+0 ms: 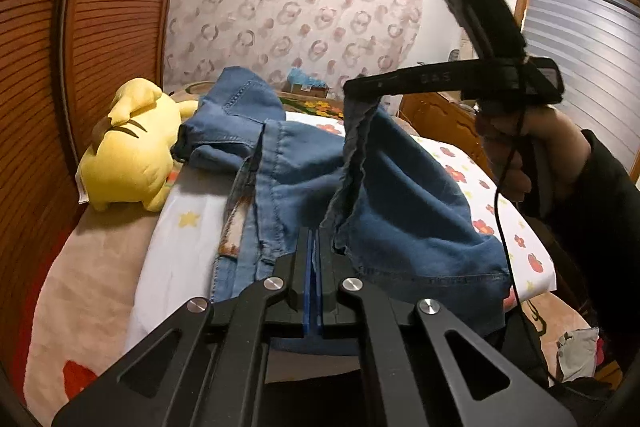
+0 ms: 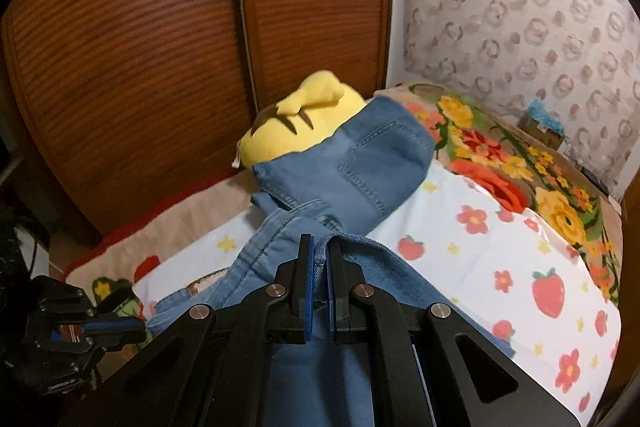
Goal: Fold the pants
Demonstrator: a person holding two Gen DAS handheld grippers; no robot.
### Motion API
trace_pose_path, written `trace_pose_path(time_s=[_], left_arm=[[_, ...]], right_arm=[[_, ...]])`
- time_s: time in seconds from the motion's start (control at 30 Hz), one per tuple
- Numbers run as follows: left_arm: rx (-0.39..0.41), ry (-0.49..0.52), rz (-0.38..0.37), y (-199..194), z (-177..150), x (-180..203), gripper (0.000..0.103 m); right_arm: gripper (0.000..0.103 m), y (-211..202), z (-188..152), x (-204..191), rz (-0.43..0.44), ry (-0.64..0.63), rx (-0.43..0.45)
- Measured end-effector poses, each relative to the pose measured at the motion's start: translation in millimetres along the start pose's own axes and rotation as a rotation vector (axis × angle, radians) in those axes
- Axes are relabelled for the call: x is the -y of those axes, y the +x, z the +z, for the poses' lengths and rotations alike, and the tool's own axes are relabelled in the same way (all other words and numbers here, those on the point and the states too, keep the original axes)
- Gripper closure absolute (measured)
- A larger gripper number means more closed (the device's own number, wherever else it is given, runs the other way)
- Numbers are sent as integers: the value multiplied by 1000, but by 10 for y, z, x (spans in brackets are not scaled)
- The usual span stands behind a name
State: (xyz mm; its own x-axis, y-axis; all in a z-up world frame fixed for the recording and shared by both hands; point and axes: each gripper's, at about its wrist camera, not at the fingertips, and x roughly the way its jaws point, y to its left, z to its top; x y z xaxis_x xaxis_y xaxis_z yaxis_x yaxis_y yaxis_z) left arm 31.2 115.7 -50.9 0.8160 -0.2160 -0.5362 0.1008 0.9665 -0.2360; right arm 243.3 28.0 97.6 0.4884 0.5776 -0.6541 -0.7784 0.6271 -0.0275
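Observation:
Blue denim pants [image 1: 304, 179] lie on the bed, waist end far by the plush toy, legs toward me. My left gripper [image 1: 313, 239] is shut low on the near leg fabric. My right gripper [image 1: 356, 91] shows in the left wrist view, raised above the bed, shut on a hem edge that hangs down from it. In the right wrist view the pants [image 2: 360, 167] stretch away with a back pocket showing, and the right gripper [image 2: 319, 247] pinches a fold of denim between its blue pads. The left gripper [image 2: 132, 327] shows at lower left.
A yellow plush toy [image 1: 128, 147] lies at the far left of the bed, touching the waist end. A white strawberry-print sheet [image 2: 500, 259] covers the bed, a floral blanket [image 2: 520, 171] beyond. Wooden louvred closet doors [image 2: 160, 47] stand on the left. A cardboard box [image 1: 308, 87] sits at the headboard.

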Motion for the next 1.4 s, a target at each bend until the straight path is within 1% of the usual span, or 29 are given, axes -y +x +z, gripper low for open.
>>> trace_pose_path(time_s=[0.1, 0.17, 0.2, 0.23, 0.27, 0.3, 0.33, 0.37, 0.5, 0.6, 0.63, 0.7, 0.8, 0.93, 1.07, 1.23, 1.3, 1.33, 1.4], left_arm=[[5, -10, 16, -7, -5, -39, 100], [-13, -10, 20, 32, -2, -54, 100], [-19, -8, 17, 43, -1, -50, 96], [-24, -4, 17, 57, -2, -38, 91], [-29, 0, 17, 71, -5, -27, 79], [-31, 2, 8, 92, -12, -12, 69], [-34, 2, 0, 114, -17, 4, 65], [-36, -1, -7, 132, -18, 21, 58], [-28, 10, 0, 181, -25, 119, 58], [-21, 31, -16, 222, -29, 203, 59], [-22, 42, -20, 243, -33, 237, 61], [-33, 51, -30, 296, -42, 289, 70], [-57, 74, -38, 397, -67, 375, 72], [-97, 87, -8, 552, -98, 430, 73], [-152, 97, 32, 688, -162, 437, 73], [-166, 125, 36, 729, -234, 455, 73], [-172, 143, 28, 725, -245, 478, 94], [-171, 147, 26, 711, -246, 489, 95], [-143, 151, 18, 629, -226, 507, 96]], right_arm=[[98, 115, 76, -12, -16, -14, -12], [98, 192, 89, 3, -26, -15, -33], [97, 216, 117, -22, -28, -15, -43], [91, 242, 115, -23, -31, -7, -58], [79, 246, 119, -28, -32, 5, -72], [72, 262, 117, -16, -30, 12, -81], [64, 247, 119, -11, -41, 16, -81], [63, 217, 114, -4, -52, 19, -76], [62, 14, 49, 71, -69, 29, -50], [62, -236, -96, 172, -97, 41, -33], [62, -344, -154, 202, -109, 42, -24], [62, -563, -260, 269, -129, 51, -7], [62, -917, -406, 359, -162, 73, 23], [62, -1247, -620, 475, -206, 96, 37], [62, -1272, -915, 563, -228, 139, 17], [62, -1160, -1365, 521, -188, 206, -6], [62, -1098, -1533, 476, -178, 233, -17], [62, -1058, -1613, 470, -173, 245, -23], [62, -1029, -1737, 462, -162, 264, -28]])
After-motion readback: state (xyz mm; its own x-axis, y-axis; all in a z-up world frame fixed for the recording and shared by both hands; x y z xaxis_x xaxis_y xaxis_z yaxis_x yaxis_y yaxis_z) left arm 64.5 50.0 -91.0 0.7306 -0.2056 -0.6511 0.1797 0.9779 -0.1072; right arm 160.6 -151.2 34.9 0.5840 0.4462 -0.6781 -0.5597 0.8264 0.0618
